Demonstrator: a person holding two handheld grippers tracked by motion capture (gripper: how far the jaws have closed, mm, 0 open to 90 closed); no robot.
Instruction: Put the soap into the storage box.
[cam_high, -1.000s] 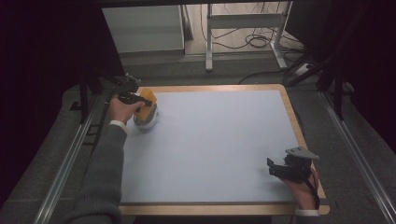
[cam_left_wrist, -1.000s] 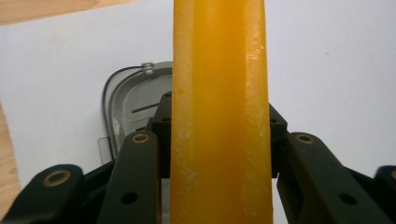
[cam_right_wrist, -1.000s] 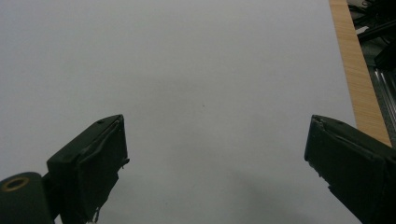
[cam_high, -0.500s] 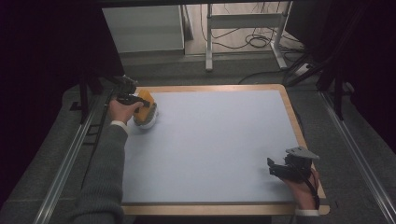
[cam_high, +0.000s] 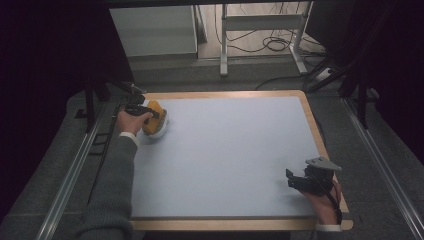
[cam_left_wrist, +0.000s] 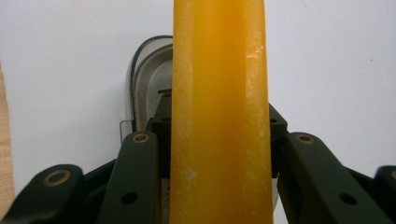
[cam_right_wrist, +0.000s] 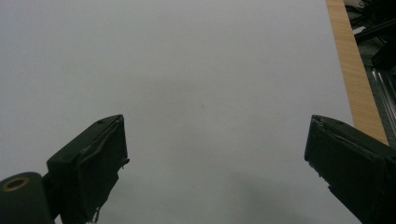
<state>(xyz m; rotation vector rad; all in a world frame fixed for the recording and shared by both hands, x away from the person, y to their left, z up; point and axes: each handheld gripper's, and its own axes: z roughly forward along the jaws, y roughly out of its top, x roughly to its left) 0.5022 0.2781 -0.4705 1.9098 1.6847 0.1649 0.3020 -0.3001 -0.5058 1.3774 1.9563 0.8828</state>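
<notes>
At the far left of the mat, my left gripper (cam_high: 151, 113) is shut on a thick yellow-orange slab (cam_high: 154, 107), held on edge just above a white dish (cam_high: 160, 130). In the left gripper view the slab (cam_left_wrist: 219, 107) stands upright between the two black jaws, and a pale rounded dish with a dark rim (cam_left_wrist: 145, 79) lies behind it; whether the slab touches the dish I cannot tell. My right gripper (cam_high: 296, 181) rests near the front right corner, open. In the right gripper view its jaws (cam_right_wrist: 217, 154) stand wide apart over bare mat.
A pale grey mat (cam_high: 235, 150) covers a wood-edged board (cam_high: 316, 130). Metal rails (cam_high: 70, 175) run along both sides. Beyond the far edge stand a white cabinet (cam_high: 155, 30), table legs and floor cables (cam_high: 270, 45). The wooden rim (cam_right_wrist: 355, 79) lies right of my right gripper.
My left hand has sunk a little with the yellow slab, closer to the white dish. The right hand has stayed where it was.
</notes>
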